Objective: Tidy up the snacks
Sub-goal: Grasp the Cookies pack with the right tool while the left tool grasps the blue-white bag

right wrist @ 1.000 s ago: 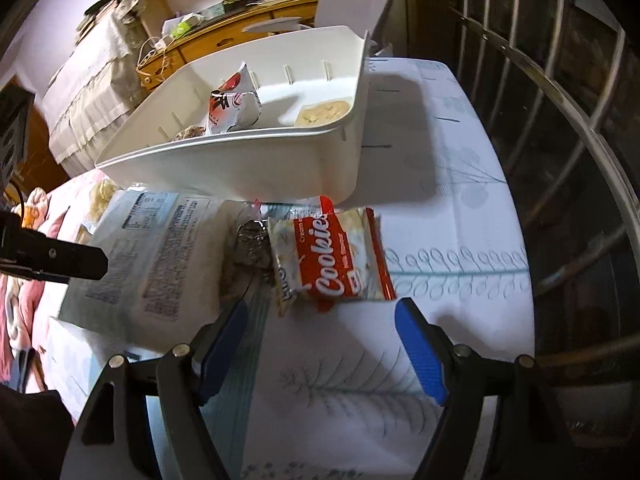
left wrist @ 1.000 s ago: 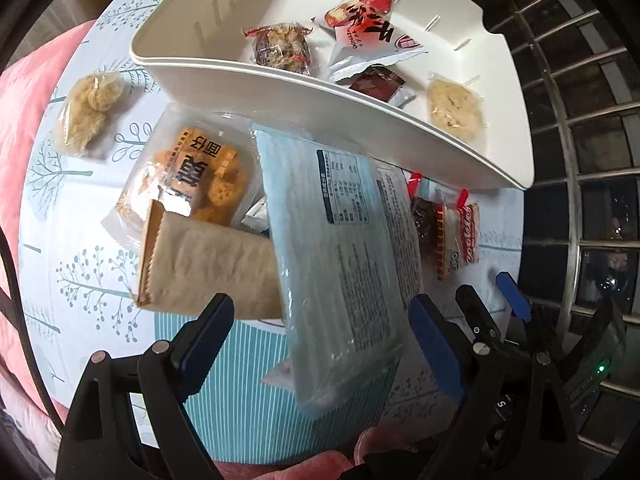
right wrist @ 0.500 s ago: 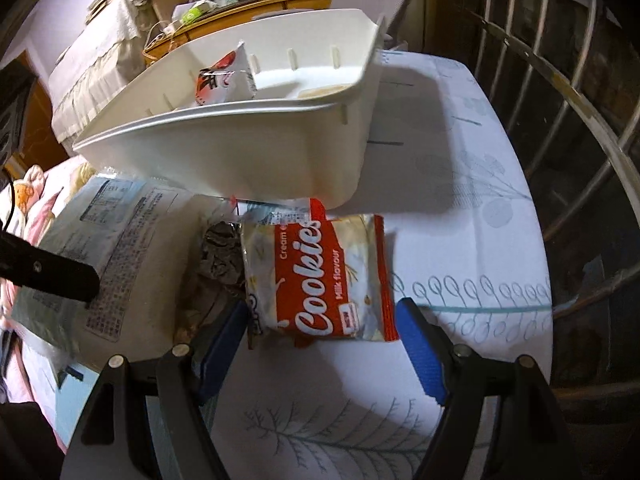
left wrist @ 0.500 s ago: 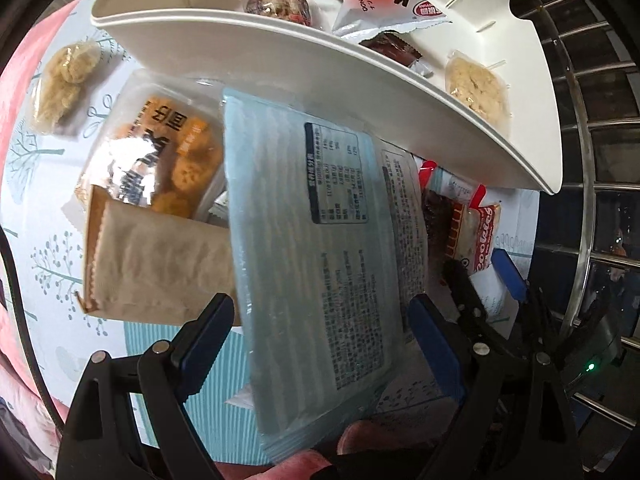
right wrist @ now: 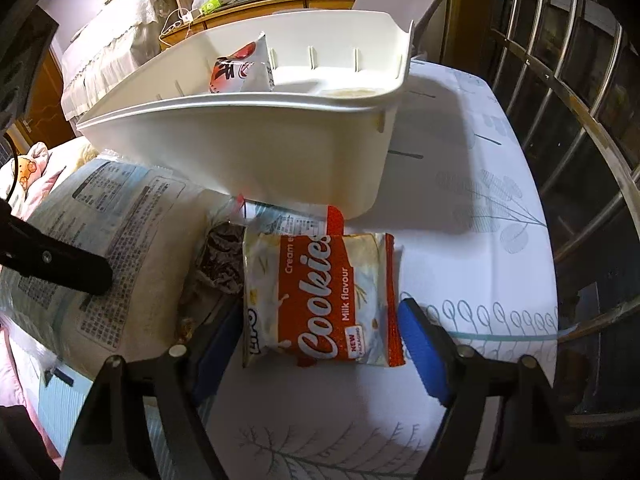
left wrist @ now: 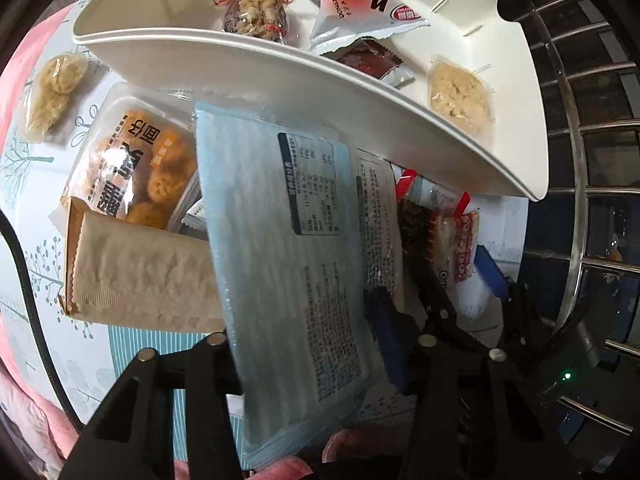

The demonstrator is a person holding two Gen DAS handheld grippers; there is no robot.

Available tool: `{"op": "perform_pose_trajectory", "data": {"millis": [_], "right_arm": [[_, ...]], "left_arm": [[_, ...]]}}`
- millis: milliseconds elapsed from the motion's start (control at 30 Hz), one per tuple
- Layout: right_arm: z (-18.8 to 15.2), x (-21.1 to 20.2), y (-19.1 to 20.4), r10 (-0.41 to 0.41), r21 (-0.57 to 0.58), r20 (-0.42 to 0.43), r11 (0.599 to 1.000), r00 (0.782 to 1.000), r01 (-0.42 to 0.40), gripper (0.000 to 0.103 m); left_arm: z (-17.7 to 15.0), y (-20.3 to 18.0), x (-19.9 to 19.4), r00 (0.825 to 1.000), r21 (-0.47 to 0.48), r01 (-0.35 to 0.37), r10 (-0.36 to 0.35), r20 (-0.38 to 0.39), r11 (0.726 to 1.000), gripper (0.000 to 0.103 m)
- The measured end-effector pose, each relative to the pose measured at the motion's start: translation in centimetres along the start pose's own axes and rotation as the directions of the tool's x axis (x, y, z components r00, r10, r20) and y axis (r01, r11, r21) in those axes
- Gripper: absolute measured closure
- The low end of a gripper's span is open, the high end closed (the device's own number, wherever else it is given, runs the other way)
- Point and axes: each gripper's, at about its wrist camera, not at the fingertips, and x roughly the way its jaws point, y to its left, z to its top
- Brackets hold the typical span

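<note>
Left tongs: closed in over the last second, now pinching the pale blue packet, which lies on the counter; lift looks imminent.
Right tongs: advanced, spread either side of the cookie pack, not yet gripping.
White bin: just beyond, wall nearly touching both packs; lift before moving forward. Open counter to the right.

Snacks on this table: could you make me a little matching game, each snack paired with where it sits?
1. cookie packet
2. pale blue packet
3. red and white pouch
4. brown paper packet

a. inside the white bin
b. between the right gripper's fingers
c. between the left gripper's fingers
d. on the table left of the blue packet

Pairs: 1-b, 2-c, 3-a, 4-d
</note>
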Motion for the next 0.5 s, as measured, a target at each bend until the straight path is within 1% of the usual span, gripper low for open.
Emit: {"op": "perform_pose_trajectory", "data": {"millis": [133,233,333,400,500], "right_arm": [[0.1,-0.3,-0.1,0.009,0.006,-0.025,1.000,1.000,-0.009,0.034],[-0.1,-0.5,-0.4,0.008,0.029,-0.037,1.000,0.999,-0.007,0.037],[-0.3,-1.1,-1.0,0.003,0.075,-0.043,0.997,0.999,0.000,0.037],[-0.4,-1.6,-1.3,-0.004,0.093,-0.040,0.996,0.999,0.008,0.037],[-0.5,-2.5,-1.8,-0.018,0.112,-0.027,0.994,0.999,0.021,0.038]], "left_arm": [[-0.1,-0.6,-0.4,1.000,0.003,0.000,0.000,0.007,1.000,0.063],[0.0,-1.0,-0.6,1.000,0.013,-0.004,0.004,0.005,1.000,0.066],[0.0,-1.0,-1.3,1.000,0.018,0.010,-0.010,0.003,1.000,0.072],[0.0,-1.2,-1.7,1.000,0.021,0.023,-0.023,0.006,1.000,0.076],[-0.3,-1.0,-3.1,1.000,0.042,0.025,-0.026,0.013,0.999,0.081]]}}
